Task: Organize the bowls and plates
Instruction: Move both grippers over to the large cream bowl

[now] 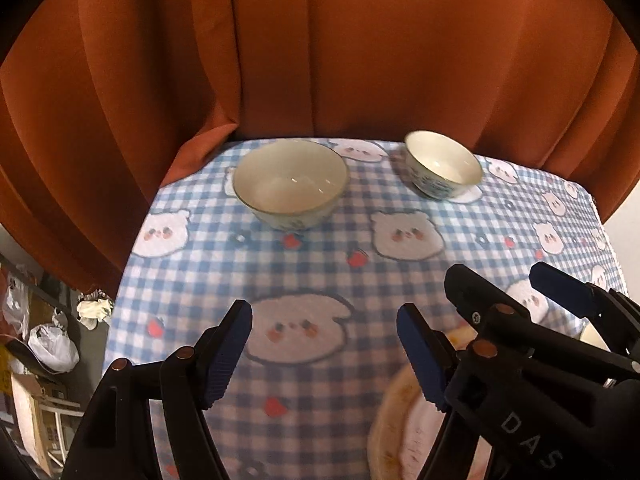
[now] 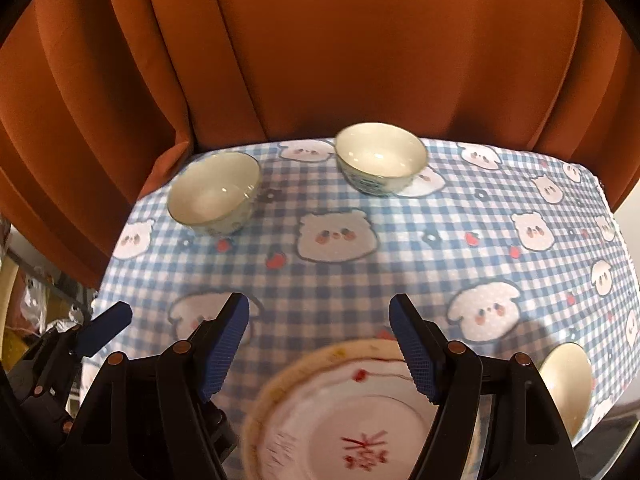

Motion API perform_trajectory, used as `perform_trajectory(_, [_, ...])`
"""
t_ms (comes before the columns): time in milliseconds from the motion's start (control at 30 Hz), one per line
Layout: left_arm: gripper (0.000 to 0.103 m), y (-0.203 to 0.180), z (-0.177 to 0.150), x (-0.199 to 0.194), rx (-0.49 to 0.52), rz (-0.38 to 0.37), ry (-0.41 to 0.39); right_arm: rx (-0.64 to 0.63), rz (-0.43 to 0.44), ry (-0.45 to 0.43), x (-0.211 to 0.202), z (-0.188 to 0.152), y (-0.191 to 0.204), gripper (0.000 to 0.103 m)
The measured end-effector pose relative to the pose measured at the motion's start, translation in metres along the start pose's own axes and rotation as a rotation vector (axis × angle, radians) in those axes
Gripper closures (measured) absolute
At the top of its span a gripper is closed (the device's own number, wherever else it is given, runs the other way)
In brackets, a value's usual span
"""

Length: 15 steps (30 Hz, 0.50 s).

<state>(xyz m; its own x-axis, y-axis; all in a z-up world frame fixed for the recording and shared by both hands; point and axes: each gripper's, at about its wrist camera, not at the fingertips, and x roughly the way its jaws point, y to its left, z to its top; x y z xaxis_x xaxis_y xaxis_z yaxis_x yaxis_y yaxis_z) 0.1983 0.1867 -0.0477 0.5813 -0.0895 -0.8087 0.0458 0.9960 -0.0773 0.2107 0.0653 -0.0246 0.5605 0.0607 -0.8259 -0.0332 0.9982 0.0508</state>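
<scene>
Jaws spread on both left gripper (image 1: 324, 354) and right gripper (image 2: 318, 348), empty; two bowls (image 1: 290, 182) (image 2: 380, 158) and plate (image 2: 344, 416) still separate, nothing stacked yet

We see blue-white checked tablecloth (image 1: 320, 264) with bear faces beneath claws; rust-orange curtain (image 1: 360, 48) hangs beyond; white plastic bags (image 1: 52, 346), clutter far left of left claw.

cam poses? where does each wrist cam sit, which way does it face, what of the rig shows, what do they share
Left wrist: on the left gripper, facing across the checked tablecloth toward the orange curtain; own fingers open, right gripper intrudes at right.
Right wrist: on the right gripper, same heading, over the plate; left gripper's finger at left.
Shared: large bowl, small bowl, plate, curtain.
</scene>
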Motion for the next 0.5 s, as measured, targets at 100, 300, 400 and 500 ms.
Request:
perform_trajectory(100, [0.026,0.014,0.014,0.007,-0.001,0.010,0.000,-0.009,-0.010,-0.007,0.006,0.013,0.015,0.027])
perform_trajectory(300, [0.026,0.036,0.046,0.032,-0.027,0.058,-0.018,-0.010,-0.018,-0.015,0.029,0.040,0.034,0.029])
perform_trajectory(400, [0.026,0.046,0.063,0.046,-0.044,0.068,-0.015,0.004,-0.021,-0.016,0.045,0.056,0.039,0.031])
perform_trajectory(500, [0.026,0.054,0.080,0.060,-0.061,0.093,-0.016,0.013,-0.016,-0.020,0.058,0.070,0.044,0.031])
